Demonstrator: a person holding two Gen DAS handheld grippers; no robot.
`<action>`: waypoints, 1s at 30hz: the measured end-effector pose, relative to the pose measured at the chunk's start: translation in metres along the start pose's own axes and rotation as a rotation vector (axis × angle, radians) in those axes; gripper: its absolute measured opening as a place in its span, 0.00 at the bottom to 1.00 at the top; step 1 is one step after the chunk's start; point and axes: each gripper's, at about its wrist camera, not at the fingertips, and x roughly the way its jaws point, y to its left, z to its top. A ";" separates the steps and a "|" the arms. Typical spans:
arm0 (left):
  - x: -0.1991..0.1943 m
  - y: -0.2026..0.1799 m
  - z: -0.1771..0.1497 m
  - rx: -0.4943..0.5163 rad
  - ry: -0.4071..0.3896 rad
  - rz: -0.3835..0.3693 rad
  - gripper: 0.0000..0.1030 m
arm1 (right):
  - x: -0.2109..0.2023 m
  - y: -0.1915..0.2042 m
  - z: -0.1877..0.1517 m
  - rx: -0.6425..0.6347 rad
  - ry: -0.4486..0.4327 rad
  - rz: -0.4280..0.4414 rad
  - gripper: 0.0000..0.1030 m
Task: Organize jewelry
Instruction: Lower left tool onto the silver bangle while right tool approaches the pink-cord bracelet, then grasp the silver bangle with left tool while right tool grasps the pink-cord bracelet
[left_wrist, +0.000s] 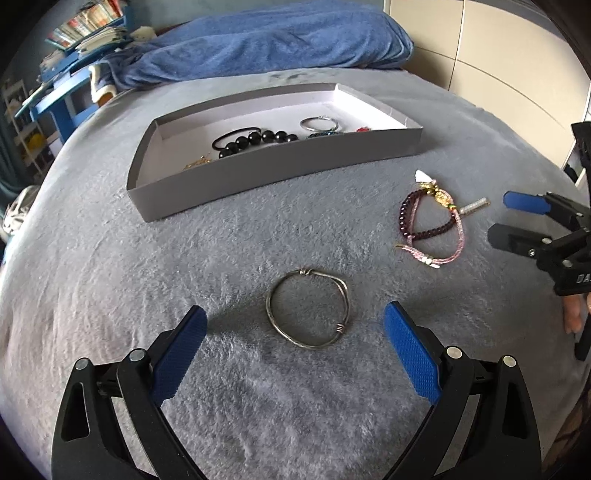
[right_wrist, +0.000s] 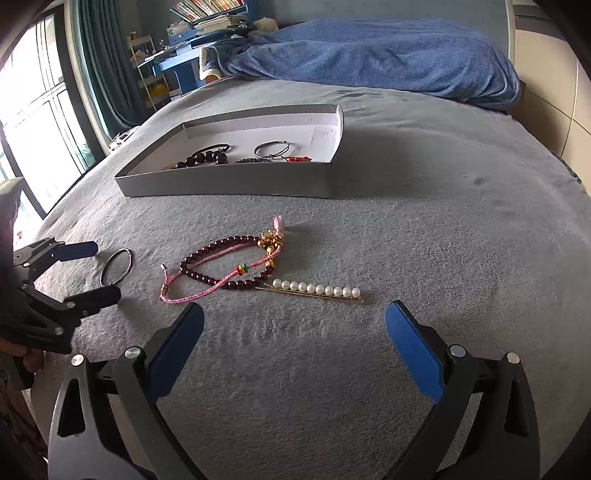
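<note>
1. On the grey blanket (left_wrist: 258, 229), left gripper (left_wrist: 295, 317) has fingers spread wide, holding nothing; the silver bangle (left_wrist: 307, 308) lies flat just ahead, between the blue pads (left_wrist: 410, 350), not touching either
2. Right gripper (right_wrist: 295, 317) is also wide and holding nothing; the pearl hair clip (right_wrist: 317, 290) lies just ahead of its fingertips
3. Only the right wrist view shows the pearl clip's full row; in the left view just one end of it pokes out past the bracelets
4. Dark red bead bracelet (right_wrist: 225, 264) and pink cord bracelet (right_wrist: 218, 282) lie overlapped, the cord crossing the beads, the clip touching or just beside them; the left view shows the same pile (left_wrist: 430, 225) to the right of the bangle
5. Grey tray (left_wrist: 280, 162) sits further back on the bed; inside are a black bead bracelet (left_wrist: 258, 140), a thin silver hoop (left_wrist: 317, 123), something gold at the near left and a small red piece at the right
6. Left view catches the right gripper (left_wrist: 502, 218) at its right edge; right view catches the left gripper (right_wrist: 107, 271) at its left edge with the bangle (right_wrist: 117, 266) between its fingers
7. Right view alone shows the window (right_wrist: 40, 122) and curtain; both show the blue cover (right_wrist: 369, 55) at the far end
</note>
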 end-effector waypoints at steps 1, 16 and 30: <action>0.001 0.000 0.002 0.001 -0.001 0.006 0.92 | 0.000 0.001 0.001 -0.001 -0.001 0.003 0.95; 0.016 0.008 0.010 0.016 -0.018 -0.026 0.53 | 0.011 0.018 0.009 0.066 0.071 0.128 0.65; 0.022 0.008 0.000 0.008 -0.021 -0.034 0.61 | 0.031 0.033 0.015 0.101 0.125 0.184 0.06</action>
